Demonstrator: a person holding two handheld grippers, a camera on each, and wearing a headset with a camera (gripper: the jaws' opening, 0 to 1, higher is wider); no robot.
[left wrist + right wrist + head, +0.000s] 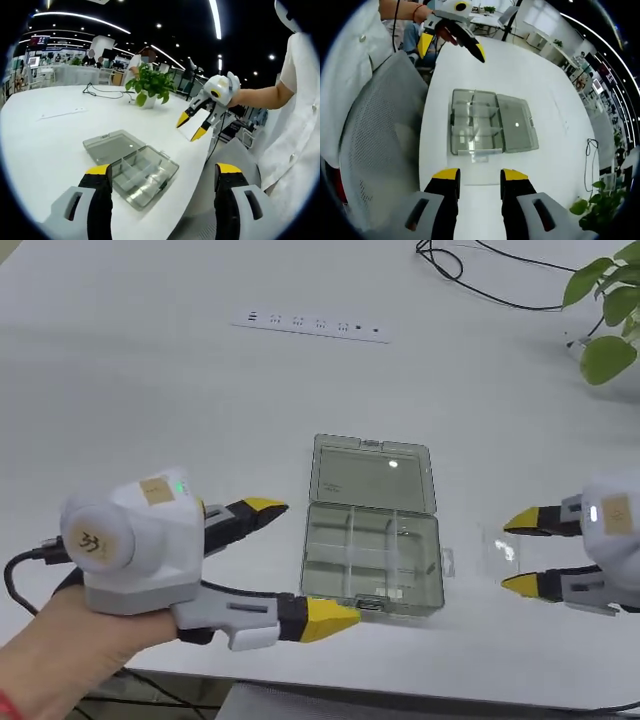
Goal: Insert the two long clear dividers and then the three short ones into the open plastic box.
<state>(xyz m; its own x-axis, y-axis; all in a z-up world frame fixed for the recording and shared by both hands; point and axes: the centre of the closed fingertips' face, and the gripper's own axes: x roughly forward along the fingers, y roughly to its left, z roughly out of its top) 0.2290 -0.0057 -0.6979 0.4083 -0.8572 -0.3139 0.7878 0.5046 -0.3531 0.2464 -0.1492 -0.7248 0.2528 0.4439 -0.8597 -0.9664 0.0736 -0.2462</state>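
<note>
I'm holding the left hand-held gripper (310, 560) wide, the right hand-held gripper (510, 554) narrower, both empty. The plastic box (437, 570) is lying lengthwise between them, lid (370, 475) pointing away from me.

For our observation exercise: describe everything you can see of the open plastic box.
The plastic box is smoky-grey, translucent, rectangular, lying flat on the white table. Its lid is swung fully open, flat on the table behind the tray. Clear dividers already split the tray into compartments; a latch sits on its near edge. A loose clear piece lies beside its right edge. The left gripper and right gripper flank it, both open, touching nothing.
</note>
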